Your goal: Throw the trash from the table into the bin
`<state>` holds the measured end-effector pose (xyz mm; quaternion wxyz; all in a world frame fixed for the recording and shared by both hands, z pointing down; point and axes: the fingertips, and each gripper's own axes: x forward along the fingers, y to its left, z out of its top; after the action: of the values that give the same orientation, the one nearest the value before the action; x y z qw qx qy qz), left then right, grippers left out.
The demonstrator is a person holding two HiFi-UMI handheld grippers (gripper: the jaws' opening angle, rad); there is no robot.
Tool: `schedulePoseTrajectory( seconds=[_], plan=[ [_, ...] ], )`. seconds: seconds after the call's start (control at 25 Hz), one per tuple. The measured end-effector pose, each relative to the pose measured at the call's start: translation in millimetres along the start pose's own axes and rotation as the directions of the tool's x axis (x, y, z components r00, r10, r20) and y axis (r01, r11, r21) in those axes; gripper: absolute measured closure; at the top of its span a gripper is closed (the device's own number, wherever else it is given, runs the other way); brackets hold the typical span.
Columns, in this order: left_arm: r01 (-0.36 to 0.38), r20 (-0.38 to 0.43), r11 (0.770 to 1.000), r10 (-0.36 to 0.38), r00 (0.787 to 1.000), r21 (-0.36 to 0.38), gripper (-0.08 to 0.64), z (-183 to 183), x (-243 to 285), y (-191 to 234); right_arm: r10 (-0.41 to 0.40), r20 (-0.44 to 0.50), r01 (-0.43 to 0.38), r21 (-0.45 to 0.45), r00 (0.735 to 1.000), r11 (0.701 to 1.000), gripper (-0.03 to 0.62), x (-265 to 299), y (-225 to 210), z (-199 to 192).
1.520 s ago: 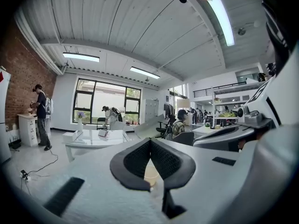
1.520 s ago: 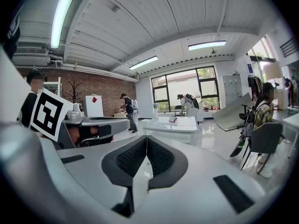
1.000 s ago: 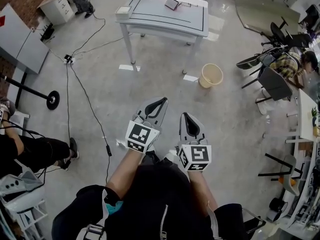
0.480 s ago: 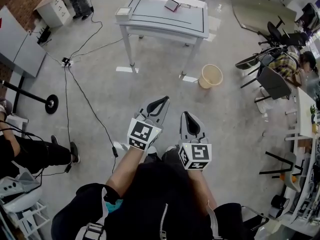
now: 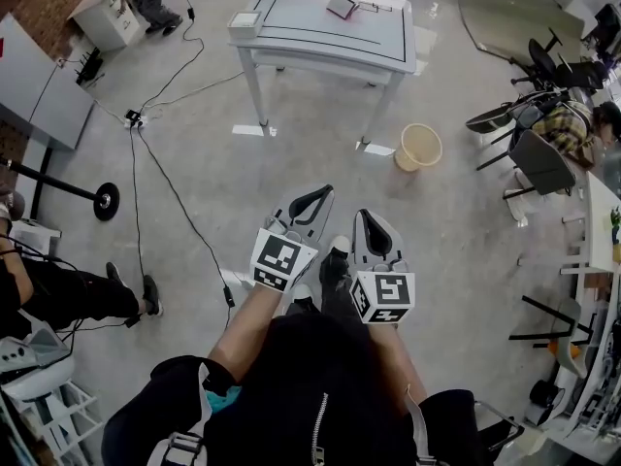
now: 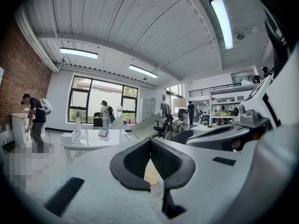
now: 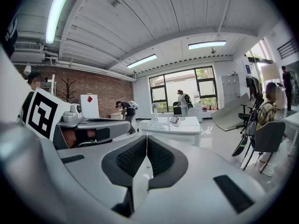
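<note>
Facing a white rectangular table [image 5: 320, 29] across a glossy grey floor [image 5: 233, 178].
Left gripper [image 5: 324, 191] and right gripper [image 5: 364, 215] each hold ribbed black pads pressed together on nothing. Flat dark trash [image 5: 340, 6] lies on the tabletop, and the round beige bin [image 5: 419, 147] stands near its leg.

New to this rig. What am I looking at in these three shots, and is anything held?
No robot: a person holds a two-jaw gripper in each hand. The top-down shot is from a head camera; the other two ride on the grippers, looking along their jaws. The left gripper and right gripper both have jaws together, nothing held. Ahead: a white table with a small flat item and a box on it, a beige bin on the floor beside it.
</note>
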<state>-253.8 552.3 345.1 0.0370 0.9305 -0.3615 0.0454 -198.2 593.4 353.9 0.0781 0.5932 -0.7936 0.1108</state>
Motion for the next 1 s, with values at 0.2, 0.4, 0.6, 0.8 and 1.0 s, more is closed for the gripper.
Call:
schedulePoseTrajectory(
  seconds=[0.2,0.4,0.6,0.8,1.0],
  plan=[
    [-0.024,-0.006,1.000,0.024,1.000,-0.005,0.554,3,23,26,0.028,-0.010,-0.028,0.001,1.000,1.000,0.580,35,-10,6],
    [-0.054,-0.012,0.999,0.053,0.998,-0.010,0.554,10,56,54,0.058,-0.015,-0.058,-0.002,0.998,0.998,0.581,73,-28,20],
    [-0.075,-0.014,0.997,0.074,0.997,-0.010,0.554,17,96,73,0.081,-0.016,-0.081,-0.004,0.997,0.997,0.580,110,-56,33],
    [-0.104,-0.024,0.994,0.104,0.994,-0.022,0.554,24,141,98,0.109,-0.035,-0.110,-0.020,0.993,0.994,0.580,151,-85,45],
    [-0.118,-0.031,0.993,0.118,0.993,-0.015,0.554,27,188,111,0.133,-0.042,-0.134,-0.023,0.990,0.991,0.580,184,-121,54]
  ],
)
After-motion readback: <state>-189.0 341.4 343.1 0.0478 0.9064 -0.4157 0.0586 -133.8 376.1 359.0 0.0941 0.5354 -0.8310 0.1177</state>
